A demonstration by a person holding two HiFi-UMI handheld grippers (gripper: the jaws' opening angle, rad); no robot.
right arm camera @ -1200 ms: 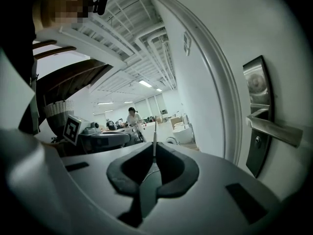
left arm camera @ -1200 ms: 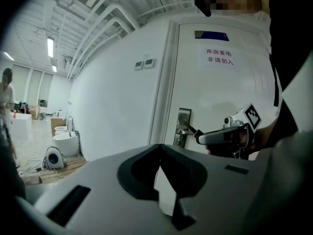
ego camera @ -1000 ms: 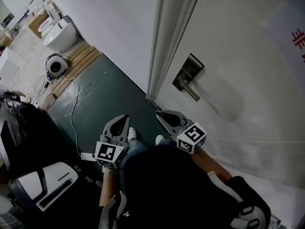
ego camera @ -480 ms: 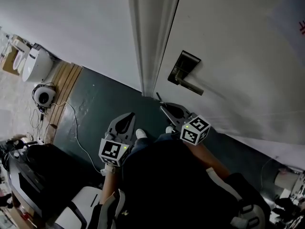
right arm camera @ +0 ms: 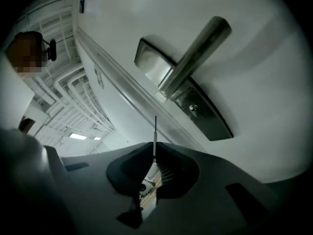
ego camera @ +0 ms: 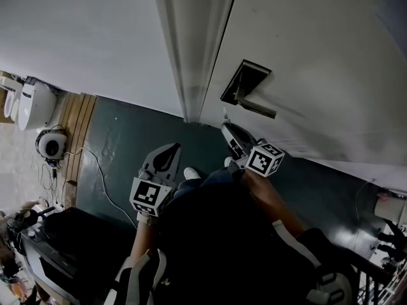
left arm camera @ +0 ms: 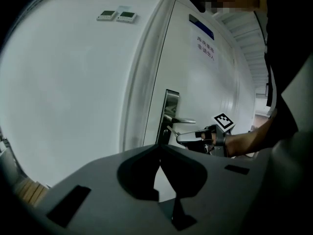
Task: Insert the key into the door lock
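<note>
Right gripper [ego camera: 227, 129] is clamped on the key [ego camera: 224, 114], whose thin blade sticks straight out past the jaw tips, edge-on in the right gripper view. Your key tip hangs just short of the lock plate [ego camera: 245, 81], apart from it. In that view the keyhole [right arm camera: 196, 110] sits on the plate's lower part, off to the right of the blade and under the lever handle [right arm camera: 195, 53]. The lever juts out from the plate above the keyhole, and the door's [ego camera: 318, 56] edge runs close along the plate's other side, against the door frame [ego camera: 191, 43]. That puts the key's tip between the lever and the door edge.

Your left gripper [ego camera: 168, 152] is low beside your leg, over the dark floor [ego camera: 127, 132], well apart from the door. Its jaws are closed together with nothing between them.

Compared with a second ago, your right gripper has lifted off your knee and closed most of the gap to the lock plate. Your head has also swung, so the frame now runs nearly straight up the head view. The left gripper has barely moved.
</note>
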